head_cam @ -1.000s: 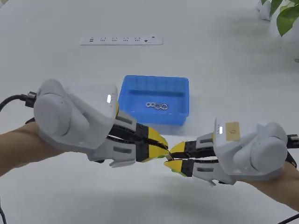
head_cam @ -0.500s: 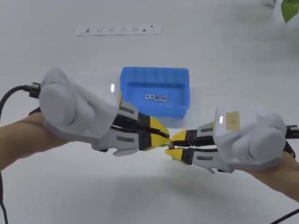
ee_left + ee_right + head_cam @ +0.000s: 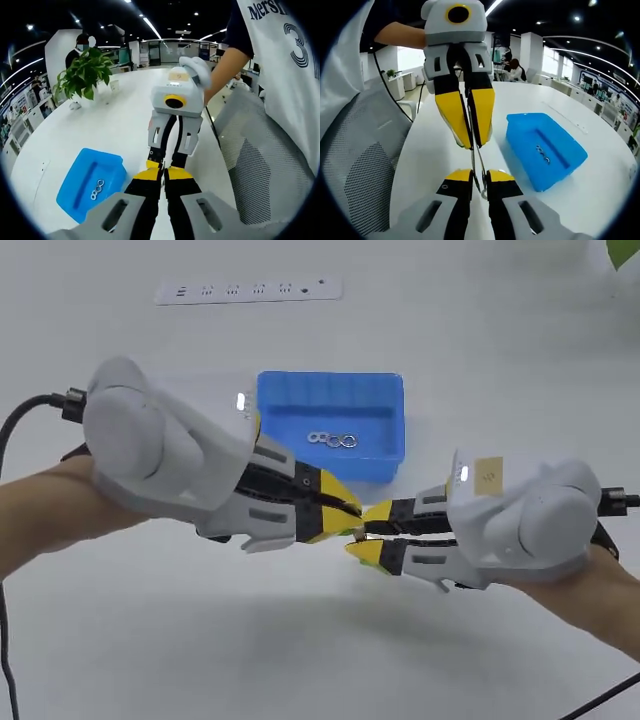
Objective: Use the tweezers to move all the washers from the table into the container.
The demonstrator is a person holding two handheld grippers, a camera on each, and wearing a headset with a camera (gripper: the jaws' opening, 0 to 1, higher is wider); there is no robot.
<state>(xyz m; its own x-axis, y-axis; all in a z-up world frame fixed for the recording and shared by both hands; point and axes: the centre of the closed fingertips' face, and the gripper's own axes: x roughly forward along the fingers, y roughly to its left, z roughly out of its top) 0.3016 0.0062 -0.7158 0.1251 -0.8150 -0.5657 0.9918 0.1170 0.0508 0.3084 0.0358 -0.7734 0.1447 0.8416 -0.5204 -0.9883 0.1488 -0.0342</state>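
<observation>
Right gripper (image 3: 368,540) has been edging in toward the left gripper (image 3: 345,518) over the last sec, and the pair are now sitting a bit nearer the container (image 3: 330,390). The rest of the shift in the head view is just cam drift. Tips are meeting nose to nose over the table (image 3: 480,360), just in front of the container's near wall.

In the right gripper view the left gripper is pinching the tweezers (image 3: 476,160) tight btwn its yellow jaws, w/ the thin legs running down into the slot btwn the right gripper's own jaws. Those jaws are standing close on either side of the tweezers, but can't tell if they're actually biting. So this is looking like a tweezer handover or re-grip, not a pick.

Washers (image 3: 333,440): a small cluster is lying on the container floor, approx in the middle.

Next move prob needs one gripper taking a firm, square hold on the tweezers before the other lets go, else they're slipping.

Hard to make out: whether the tweezer tips are carrying anything, too thin & blurred. The gripper bodies are covering the table under them, so any washers there are hidden.
</observation>
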